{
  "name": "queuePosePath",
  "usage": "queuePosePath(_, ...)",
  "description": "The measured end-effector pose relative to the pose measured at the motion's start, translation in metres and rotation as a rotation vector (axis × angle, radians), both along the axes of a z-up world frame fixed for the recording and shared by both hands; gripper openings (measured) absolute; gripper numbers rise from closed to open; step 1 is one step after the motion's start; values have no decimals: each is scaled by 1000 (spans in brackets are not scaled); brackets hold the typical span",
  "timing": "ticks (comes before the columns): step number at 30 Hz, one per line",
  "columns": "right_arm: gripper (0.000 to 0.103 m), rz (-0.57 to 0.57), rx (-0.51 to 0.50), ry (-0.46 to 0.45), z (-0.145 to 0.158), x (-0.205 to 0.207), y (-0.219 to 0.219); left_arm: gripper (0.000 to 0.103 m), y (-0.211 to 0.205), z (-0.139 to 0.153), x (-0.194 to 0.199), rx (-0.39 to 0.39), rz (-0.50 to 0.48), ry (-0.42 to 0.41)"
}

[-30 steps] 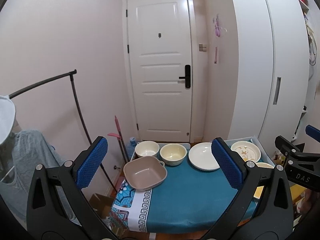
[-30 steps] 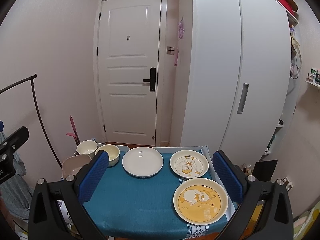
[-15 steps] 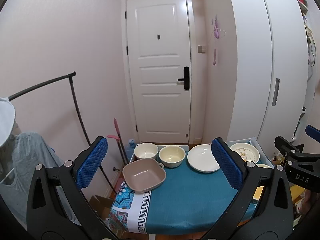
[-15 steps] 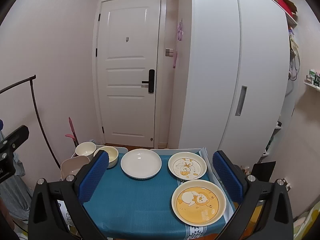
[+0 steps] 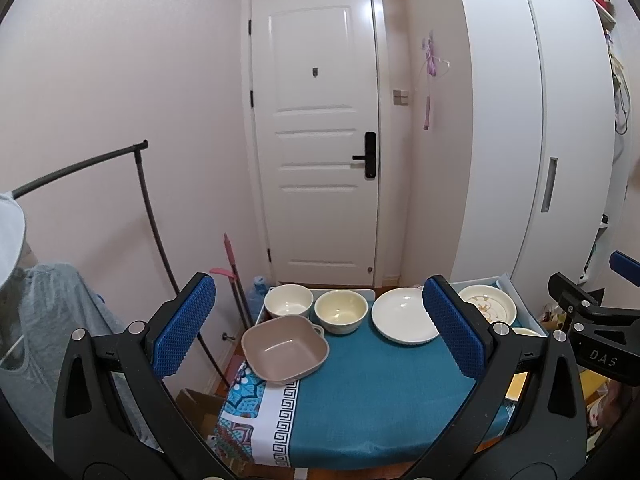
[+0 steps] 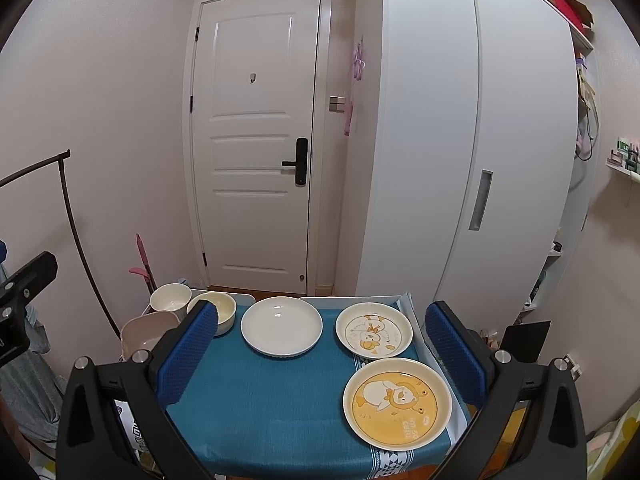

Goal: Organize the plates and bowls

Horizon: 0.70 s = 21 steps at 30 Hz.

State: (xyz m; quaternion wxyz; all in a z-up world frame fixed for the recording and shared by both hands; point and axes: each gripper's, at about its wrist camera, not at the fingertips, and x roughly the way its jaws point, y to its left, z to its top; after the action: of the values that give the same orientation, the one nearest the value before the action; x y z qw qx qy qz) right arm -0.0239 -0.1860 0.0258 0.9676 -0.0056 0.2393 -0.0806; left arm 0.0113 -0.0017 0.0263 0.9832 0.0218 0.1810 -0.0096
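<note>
A white wardrobe (image 6: 472,152) fills the right half of the right wrist view, with a white door (image 6: 256,140) at centre left. Low in the frame sits a table under a teal cloth (image 6: 280,400). On it, lower right, lies an orange plate (image 6: 397,403); just above it a duck plate (image 6: 374,335); at centre a plain white plate (image 6: 281,326). In the left wrist view a pink square bowl (image 5: 284,348) sits at lower centre, with a white bowl (image 5: 289,301) and a cream bowl (image 5: 341,311) side by side above it. Both the left gripper (image 5: 320,332) and right gripper (image 6: 320,356) are spread wide, holding nothing.
</note>
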Motion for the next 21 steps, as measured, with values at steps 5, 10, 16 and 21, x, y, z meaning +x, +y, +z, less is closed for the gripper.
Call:
queuePosePath(5,103,-19,2,23,-5,9,-10,103,-9,-10,28,-2,-41,46)
queuePosePath(10,103,-81,18,72,-17,25,-37,103,-35,-23,66,18,-125,91)
queuePosePath(16,103,-199,28,167,-47,33,-85,103,-83,-52,108,40,-292,194)
queuePosePath(21,103,-243,124,293,-94,36,-137,103,-141,-102,141,23,-430,369)
